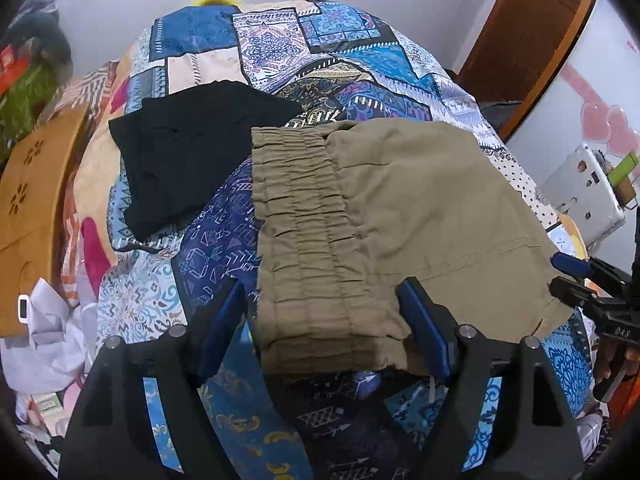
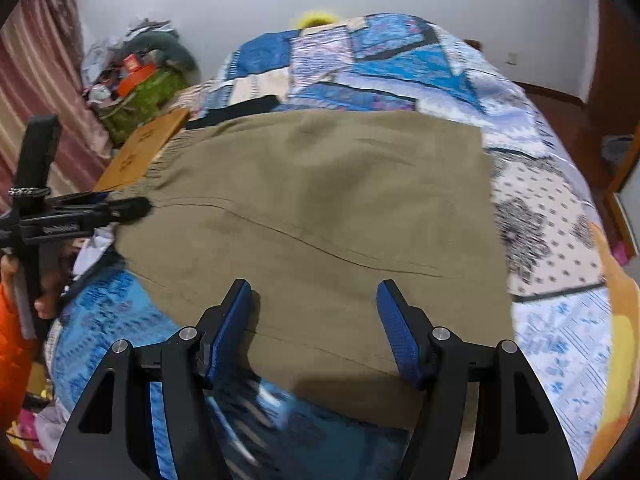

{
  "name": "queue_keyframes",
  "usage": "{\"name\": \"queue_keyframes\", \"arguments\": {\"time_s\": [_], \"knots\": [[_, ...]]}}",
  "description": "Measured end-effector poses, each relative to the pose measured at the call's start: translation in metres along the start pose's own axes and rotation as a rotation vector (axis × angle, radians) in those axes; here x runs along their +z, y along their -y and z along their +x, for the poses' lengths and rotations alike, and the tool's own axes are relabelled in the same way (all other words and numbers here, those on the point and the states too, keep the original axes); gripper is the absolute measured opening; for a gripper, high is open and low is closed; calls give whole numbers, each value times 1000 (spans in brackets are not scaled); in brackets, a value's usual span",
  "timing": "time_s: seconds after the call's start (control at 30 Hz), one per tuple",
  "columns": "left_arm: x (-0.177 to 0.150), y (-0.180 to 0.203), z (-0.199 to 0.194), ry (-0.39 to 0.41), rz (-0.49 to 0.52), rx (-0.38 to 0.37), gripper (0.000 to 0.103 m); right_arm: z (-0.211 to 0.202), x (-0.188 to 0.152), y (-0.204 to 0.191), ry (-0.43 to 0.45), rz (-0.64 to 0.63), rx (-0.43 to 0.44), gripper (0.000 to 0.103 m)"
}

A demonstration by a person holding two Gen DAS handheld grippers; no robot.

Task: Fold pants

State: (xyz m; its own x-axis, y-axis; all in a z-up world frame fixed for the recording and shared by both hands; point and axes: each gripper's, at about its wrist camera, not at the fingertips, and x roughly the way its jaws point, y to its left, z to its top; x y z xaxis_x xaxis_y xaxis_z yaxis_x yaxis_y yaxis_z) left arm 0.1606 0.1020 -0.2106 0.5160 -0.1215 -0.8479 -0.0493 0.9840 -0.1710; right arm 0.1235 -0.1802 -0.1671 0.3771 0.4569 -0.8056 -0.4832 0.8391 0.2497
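Because the khaki pants [image 1: 404, 216] lie folded flat on the patterned bedspread [image 1: 280, 52], elastic waistband to the left and a black garment [image 1: 192, 152] just beyond it, they look ready for another fold. The left gripper [image 1: 320, 320] straddles the waistband's near corner with jaws spread, pads not pressing. The right gripper [image 2: 316, 324] hangs open over the near hem, holding nothing, likely placed so both ends lift together.

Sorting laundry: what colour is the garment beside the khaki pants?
Black, clearest in the left wrist view.
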Motion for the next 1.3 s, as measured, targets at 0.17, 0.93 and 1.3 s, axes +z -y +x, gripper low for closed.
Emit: {"name": "queue_keyframes", "arguments": {"time_s": [0.17, 0.93, 1.3], "knots": [[-4, 0, -11, 38, 25, 48, 80, -15, -9, 16, 10, 28, -20, 46], [53, -1, -40, 142, 54, 180, 84, -40, 9, 55, 51, 75, -113, 55], [105, -6, -7, 120, 14, 168, 89, -33, 60, 84, 128, 103, -136, 56]]}}
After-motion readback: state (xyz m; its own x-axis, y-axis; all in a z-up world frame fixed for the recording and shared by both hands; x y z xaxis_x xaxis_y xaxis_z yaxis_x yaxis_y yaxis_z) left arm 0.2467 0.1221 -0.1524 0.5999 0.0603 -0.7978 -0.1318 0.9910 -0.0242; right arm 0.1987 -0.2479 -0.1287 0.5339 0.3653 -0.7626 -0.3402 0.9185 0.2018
